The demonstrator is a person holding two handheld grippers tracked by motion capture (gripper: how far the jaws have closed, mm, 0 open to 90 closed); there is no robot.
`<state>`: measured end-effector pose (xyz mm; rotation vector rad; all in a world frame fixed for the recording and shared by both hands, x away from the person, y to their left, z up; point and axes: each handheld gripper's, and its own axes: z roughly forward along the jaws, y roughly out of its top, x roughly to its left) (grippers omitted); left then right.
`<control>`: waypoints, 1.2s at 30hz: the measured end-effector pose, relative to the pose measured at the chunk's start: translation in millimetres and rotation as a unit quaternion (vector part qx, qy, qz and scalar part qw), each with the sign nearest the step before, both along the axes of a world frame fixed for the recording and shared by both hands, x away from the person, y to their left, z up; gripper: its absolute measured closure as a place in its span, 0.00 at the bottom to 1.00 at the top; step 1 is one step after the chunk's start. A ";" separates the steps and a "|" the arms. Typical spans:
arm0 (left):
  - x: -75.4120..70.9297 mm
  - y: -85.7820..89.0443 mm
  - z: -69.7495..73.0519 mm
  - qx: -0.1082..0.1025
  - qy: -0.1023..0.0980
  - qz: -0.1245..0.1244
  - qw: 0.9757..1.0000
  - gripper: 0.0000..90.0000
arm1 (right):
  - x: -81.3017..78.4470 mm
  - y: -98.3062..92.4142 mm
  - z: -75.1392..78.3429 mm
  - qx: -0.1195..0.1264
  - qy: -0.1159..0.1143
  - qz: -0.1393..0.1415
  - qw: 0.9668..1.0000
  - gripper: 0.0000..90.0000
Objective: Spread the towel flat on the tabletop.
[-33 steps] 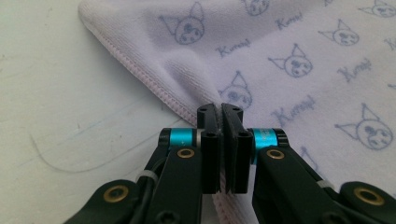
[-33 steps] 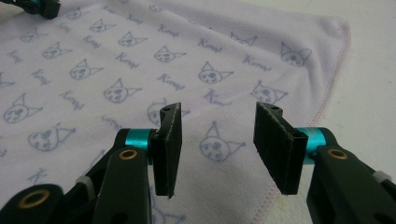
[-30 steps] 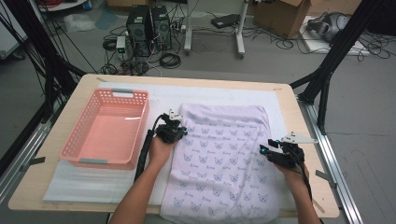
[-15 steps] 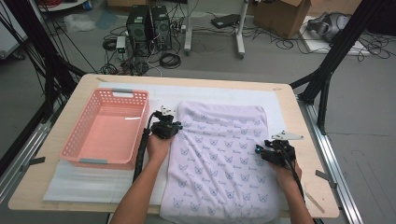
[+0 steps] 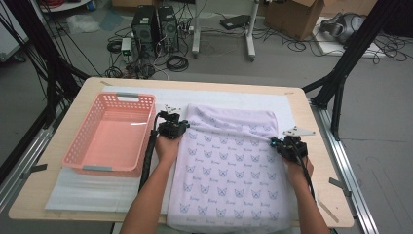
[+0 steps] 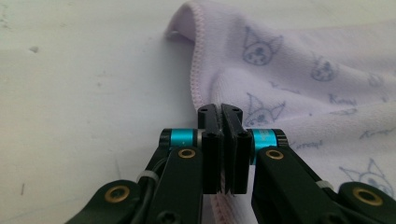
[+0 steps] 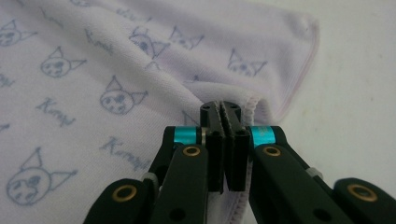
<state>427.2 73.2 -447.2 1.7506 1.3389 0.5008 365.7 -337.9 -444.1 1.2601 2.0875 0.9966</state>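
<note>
Jaws of left gripper and right gripper clenched on towel side hems; long axis ran toward table's near edge.

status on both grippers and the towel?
Left gripper shut on towel left edge. Right gripper shut on its right edge. Pink basket off to the left, not in the way.

Pink basket stands just left of the towel, walling off that side. Beyond the towel's far edge, bare table lies open. Right of the towel, a narrow bare strip runs along the table edge, passable.
</note>
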 end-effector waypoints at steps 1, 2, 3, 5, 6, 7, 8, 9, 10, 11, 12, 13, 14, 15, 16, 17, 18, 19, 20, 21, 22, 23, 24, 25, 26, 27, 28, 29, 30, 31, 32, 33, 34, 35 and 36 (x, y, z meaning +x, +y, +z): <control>3.0 2.5 -4.3 -0.007 0.011 0.012 1.000 0.96 | 2.6 0.7 -0.2 0.004 -0.003 0.000 1.000 0.99; 4.5 4.9 -5.0 -0.012 0.020 0.018 1.000 0.96 | 6.1 2.4 -1.0 0.007 -0.004 -0.002 1.000 0.99; 6.2 6.2 -4.3 -0.022 0.022 0.021 0.999 0.96 | 7.8 3.5 -1.5 0.006 -0.004 -0.002 1.000 0.99; 5.4 3.7 -1.7 -0.012 0.008 0.012 1.000 0.96 | 9.6 8.6 -2.3 -0.011 -0.006 -0.016 1.000 0.99; 4.1 2.4 -1.4 -0.006 0.006 0.008 1.000 0.96 | 9.6 10.4 -2.6 -0.014 -0.009 -0.026 1.000 0.98; 3.7 1.6 -2.0 -0.002 0.007 0.003 1.000 0.94 | 9.9 11.3 -3.7 -0.009 -0.008 -0.031 0.999 0.98; 3.3 2.3 -2.7 0.001 0.013 0.001 1.000 0.89 | 10.2 11.8 -4.8 -0.004 -0.004 -0.034 0.999 0.97; 3.4 3.9 -2.9 -0.010 0.016 0.000 1.000 0.79 | 9.3 11.2 -4.2 -0.006 -0.007 -0.036 0.999 0.91; 2.8 4.8 -1.8 -0.018 0.019 -0.004 1.000 0.70 | 7.7 10.3 -2.2 -0.003 -0.008 -0.043 0.999 0.86; 1.5 4.5 -0.2 -0.018 0.015 -0.010 1.000 0.65 | 5.4 8.1 0.9 -0.001 -0.012 -0.045 0.999 0.85; -1.0 2.9 2.6 -0.011 0.004 -0.022 1.000 0.63 | 3.7 5.9 3.6 -0.001 -0.017 -0.048 0.999 0.83; -4.0 0.5 5.3 -0.003 -0.005 -0.032 0.999 0.61 | 1.4 2.8 7.3 0.005 -0.021 -0.051 0.998 0.83; -7.3 -2.7 8.2 0.004 -0.012 -0.048 0.999 0.58 | -0.4 -0.8 10.3 0.011 -0.026 -0.050 0.998 0.80; -9.5 -5.1 10.0 0.007 -0.016 -0.058 0.998 0.56 | -3.2 -3.7 12.8 0.018 -0.025 -0.049 0.998 0.79; -11.0 -6.1 11.6 0.011 -0.020 -0.067 0.998 0.55 | -5.4 -5.9 13.5 0.021 -0.027 -0.044 0.998 0.78; -11.8 -6.2 12.7 0.009 -0.024 -0.073 0.997 0.53 | -8.2 -7.2 13.7 0.024 -0.023 -0.042 0.999 0.76; -11.8 -5.9 12.9 0.004 -0.024 -0.076 0.997 0.51 | -10.9 -8.6 13.7 0.024 -0.022 -0.038 0.999 0.76; -12.2 -5.5 12.7 0.001 -0.020 -0.076 0.997 0.51 | -13.0 -10.0 14.0 0.021 -0.020 -0.033 0.999 0.76; -12.5 -5.1 12.5 0.002 -0.017 -0.080 0.997 0.50 | -17.7 -12.8 14.9 0.026 -0.020 -0.030 0.999 0.76; -13.5 -5.3 12.3 0.002 -0.012 -0.087 0.996 0.50 | -21.1 -15.9 15.5 0.035 -0.020 -0.023 0.999 0.76; -15.4 -6.1 12.1 0.001 -0.006 -0.093 0.996 0.49 | -25.2 -18.4 15.9 0.039 -0.016 -0.021 0.999 0.75; -18.5 -6.3 11.9 0.000 -0.008 -0.100 0.995 0.49 | -29.8 -20.7 15.6 0.041 -0.016 -0.017 0.999 0.75; -22.2 -6.4 11.7 -0.001 -0.012 -0.103 0.995 0.49 | -34.6 -22.8 14.6 0.047 -0.016 -0.010 0.999 0.73; -24.6 -6.1 11.7 -0.003 -0.012 -0.105 0.994 0.49 | -39.4 -24.5 13.3 0.053 -0.013 -0.005 0.998 0.71; -28.6 -4.8 11.6 -0.011 -0.011 -0.107 0.994 0.49 | -43.3 -25.7 12.0 0.059 -0.012 -0.002 0.998 0.69; -31.4 -4.1 11.8 -0.011 -0.007 -0.111 0.994 0.49 | -49.8 -28.2 9.4 0.074 -0.014 0.001 0.997 0.67; -33.6 -3.8 12.7 -0.006 0.002 -0.120 0.993 0.48 | -54.7 -29.6 6.7 0.082 -0.012 0.000 0.997 0.63; -36.6 -4.3 14.0 -0.006 0.012 -0.128 0.992 0.46 | -59.3 -30.0 2.8 0.085 -0.011 0.001 0.996 0.62; -41.2 -5.1 15.3 -0.007 0.007 -0.133 0.991 0.45 | -63.4 -29.0 -1.0 0.083 -0.007 0.005 0.996 0.62; -47.0 -5.8 16.8 -0.005 -0.004 -0.135 0.991 0.45 | -65.6 -27.5 -3.5 0.068 -0.005 0.012 0.998 0.61; -52.2 -6.2 18.2 -0.003 -0.007 -0.139 0.990 0.46 | -68.4 -25.0 -3.9 0.051 0.001 0.017 0.999 0.60; -55.9 -6.9 18.3 -0.002 -0.007 -0.141 0.990 0.46 | -71.5 -22.9 -3.4 0.039 -0.003 0.022 0.999 0.61; -62.5 -8.6 17.1 0.009 -0.007 -0.145 0.989 0.46 | -75.0 -21.3 -2.6 0.039 -0.002 0.021 0.999 0.62; -67.8 -9.7 15.6 0.023 -0.010 -0.146 0.989 0.46 | -79.9 -20.0 -1.8 0.043 -0.003 0.026 0.999 0.64; -73.0 -9.2 14.4 0.023 -0.008 -0.148 0.989 0.46 | -83.8 -19.7 -1.4 0.046 -0.004 0.025 0.999 0.64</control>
